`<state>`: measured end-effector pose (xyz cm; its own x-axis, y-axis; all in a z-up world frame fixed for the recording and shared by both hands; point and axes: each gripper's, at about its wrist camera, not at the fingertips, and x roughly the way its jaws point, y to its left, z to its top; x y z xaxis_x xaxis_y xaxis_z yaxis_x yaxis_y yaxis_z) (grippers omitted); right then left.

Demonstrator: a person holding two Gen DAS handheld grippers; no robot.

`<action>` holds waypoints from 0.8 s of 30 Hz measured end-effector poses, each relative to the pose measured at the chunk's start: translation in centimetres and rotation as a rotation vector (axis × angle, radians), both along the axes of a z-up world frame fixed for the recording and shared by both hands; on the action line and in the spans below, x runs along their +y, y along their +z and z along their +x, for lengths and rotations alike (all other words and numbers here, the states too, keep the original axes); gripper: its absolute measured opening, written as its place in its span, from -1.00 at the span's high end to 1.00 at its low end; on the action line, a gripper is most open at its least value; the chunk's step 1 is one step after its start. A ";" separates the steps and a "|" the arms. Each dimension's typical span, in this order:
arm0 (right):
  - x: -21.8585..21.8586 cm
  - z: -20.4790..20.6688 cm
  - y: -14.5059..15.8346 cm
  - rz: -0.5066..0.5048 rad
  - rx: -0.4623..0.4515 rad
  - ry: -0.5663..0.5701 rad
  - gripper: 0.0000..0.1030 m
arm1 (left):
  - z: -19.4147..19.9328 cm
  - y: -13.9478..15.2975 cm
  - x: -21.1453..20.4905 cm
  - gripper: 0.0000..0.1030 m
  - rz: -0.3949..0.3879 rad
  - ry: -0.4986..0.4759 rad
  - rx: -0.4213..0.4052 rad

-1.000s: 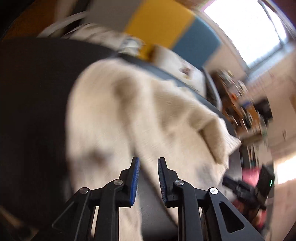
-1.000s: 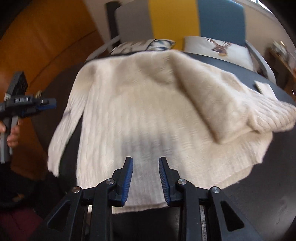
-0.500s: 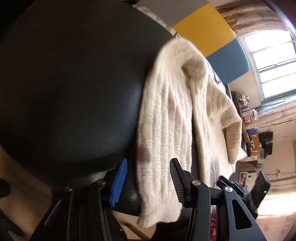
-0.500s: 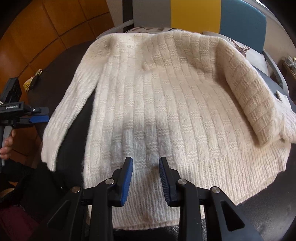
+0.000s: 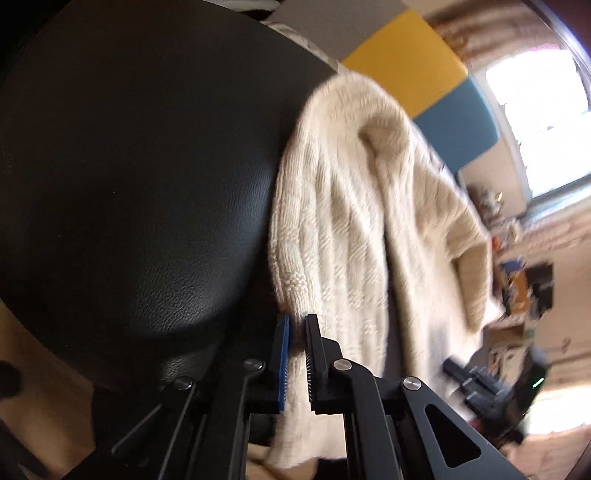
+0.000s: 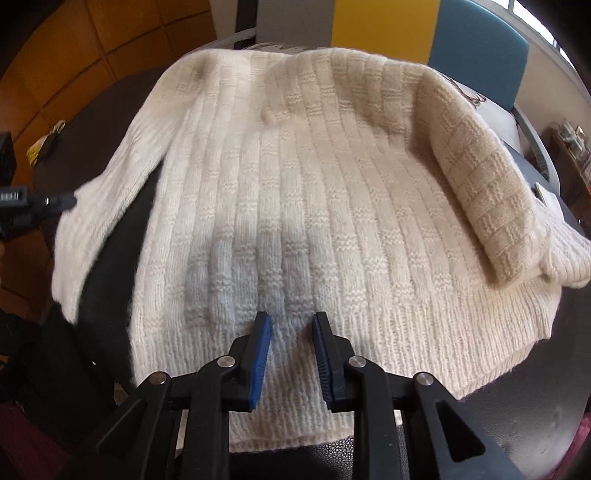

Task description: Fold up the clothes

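Cream knit sweater (image 6: 332, 206) lies spread on the round black table (image 5: 129, 184), hem toward the right wrist camera, collar at the far side. One sleeve (image 6: 480, 192) is folded in over the body on the right of that view, its cuff at the hem corner. The other sleeve (image 5: 314, 229) runs down the table edge and hangs off it.

Left gripper (image 5: 297, 365): fingers nearly together, clamped on that hanging sleeve close to its end; knit fills the narrow gap between the blue pad and the toothed pad, and the cuff end dangles below them. In the right wrist view the left gripper (image 6: 33, 206) shows at the left edge, tip against the sleeve.

Right gripper (image 6: 290, 360): fingers narrow and closing, over the ribbed hem at mid-width. Fabric is under and between the tips, bunching a little in the gap; cannot tell whether the pads bite yet. Its shadow falls on the knit just ahead of the tips.

Behind the table: a bench with grey, yellow and blue back panels (image 6: 384, 26) and printed cushions, partly hidden by the sweater. Bright window (image 5: 535, 118) upper right in the left wrist view. Left wrist picture is motion-blurred on its right side.
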<state>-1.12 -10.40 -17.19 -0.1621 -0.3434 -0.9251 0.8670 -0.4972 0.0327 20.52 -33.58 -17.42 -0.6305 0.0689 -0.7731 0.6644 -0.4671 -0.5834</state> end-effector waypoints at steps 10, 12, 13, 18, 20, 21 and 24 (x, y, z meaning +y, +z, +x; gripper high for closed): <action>-3.2 2.3 0.5 0.056 -0.027 0.060 0.64 | 1.3 7.8 -7.2 0.90 -0.191 0.150 0.122; -4.2 2.8 0.8 0.038 -0.068 0.060 0.64 | 0.9 9.9 -9.3 0.90 -0.258 0.180 0.113; -4.7 3.1 0.8 0.031 -0.085 0.064 0.64 | 0.7 10.6 -10.4 0.90 -0.284 0.196 0.099; -8.5 4.8 0.9 0.016 -0.141 0.083 0.64 | -0.2 12.2 -16.2 0.89 -0.330 0.285 -0.056; -9.8 5.0 0.9 -0.010 -0.172 0.079 0.63 | -0.1 12.0 -17.1 0.80 -0.298 0.311 -0.083; -9.9 4.6 1.1 -0.056 -0.224 0.064 0.61 | 0.0 11.9 -17.3 0.78 -0.280 0.313 -0.087; -9.0 3.2 2.2 -0.225 -0.375 0.016 0.61 | 0.0 11.2 -15.8 0.51 -0.222 0.239 -0.066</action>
<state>2.04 -19.41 -14.98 0.1778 -0.5427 -0.8209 0.7819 -0.4286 0.4527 20.48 -49.41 -6.26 -0.5563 -0.2500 -0.7925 0.8036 -0.4045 -0.4365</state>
